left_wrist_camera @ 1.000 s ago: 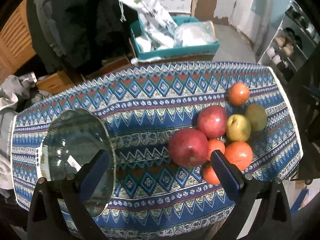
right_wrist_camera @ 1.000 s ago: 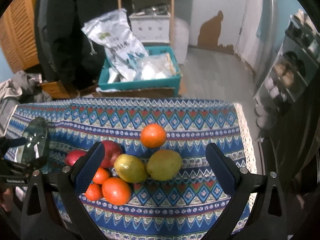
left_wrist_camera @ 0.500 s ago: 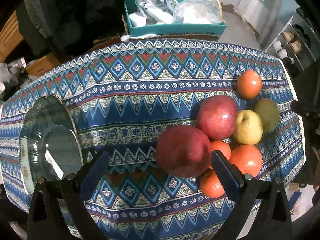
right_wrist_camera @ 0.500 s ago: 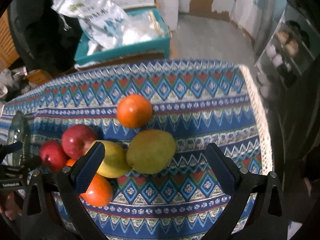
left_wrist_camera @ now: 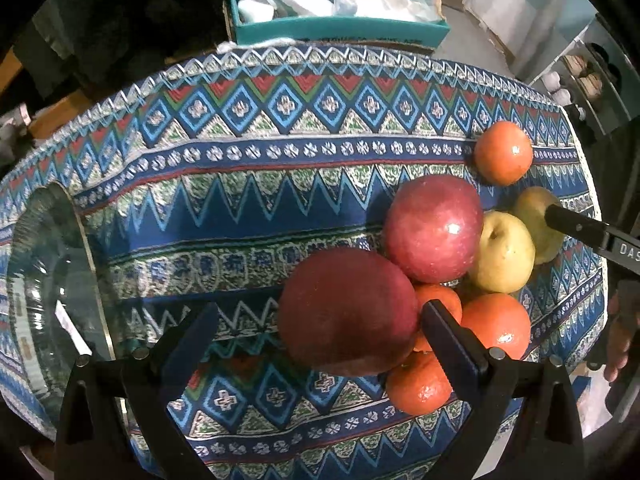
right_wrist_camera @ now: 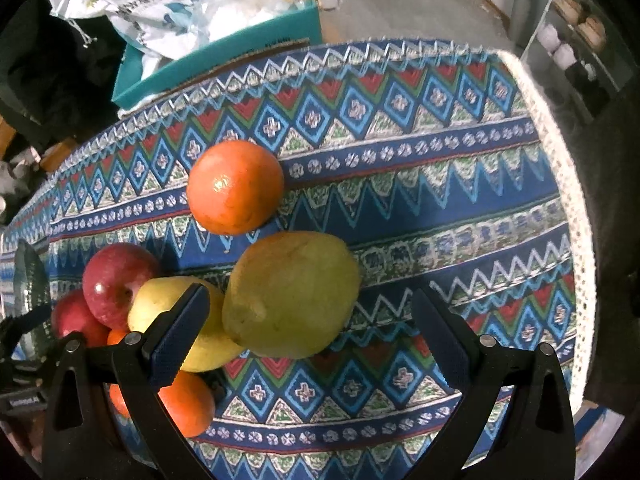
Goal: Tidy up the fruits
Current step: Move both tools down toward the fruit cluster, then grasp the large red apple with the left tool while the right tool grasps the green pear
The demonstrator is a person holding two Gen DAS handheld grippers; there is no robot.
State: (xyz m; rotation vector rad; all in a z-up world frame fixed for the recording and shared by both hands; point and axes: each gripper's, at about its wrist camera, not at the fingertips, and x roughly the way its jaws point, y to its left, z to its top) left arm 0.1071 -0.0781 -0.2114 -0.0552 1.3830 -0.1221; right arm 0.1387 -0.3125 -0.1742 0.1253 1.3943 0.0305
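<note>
A pile of fruit lies on the patterned tablecloth (left_wrist_camera: 248,216). My left gripper (left_wrist_camera: 320,332) is open, its jaws on either side of a dark red apple (left_wrist_camera: 348,312). Behind it lie a second red apple (left_wrist_camera: 434,228), a yellow apple (left_wrist_camera: 504,252), several oranges (left_wrist_camera: 496,328) and a lone orange (left_wrist_camera: 503,152). A clear glass plate (left_wrist_camera: 44,280) sits at the left. My right gripper (right_wrist_camera: 314,332) is open around a green pear (right_wrist_camera: 292,292), with the yellow apple (right_wrist_camera: 168,304) by its left finger. Its finger (left_wrist_camera: 580,228) shows in the left wrist view.
A teal box (left_wrist_camera: 340,28) with plastic bags stands beyond the table's far edge, also seen in the right wrist view (right_wrist_camera: 216,56). The table's right edge has white trim (right_wrist_camera: 568,184). Shelves (right_wrist_camera: 576,40) stand at the right.
Both grippers have moved forward and down onto the fruit. The dark red apple now sits between the left jaws and the green pear between the right jaws.
</note>
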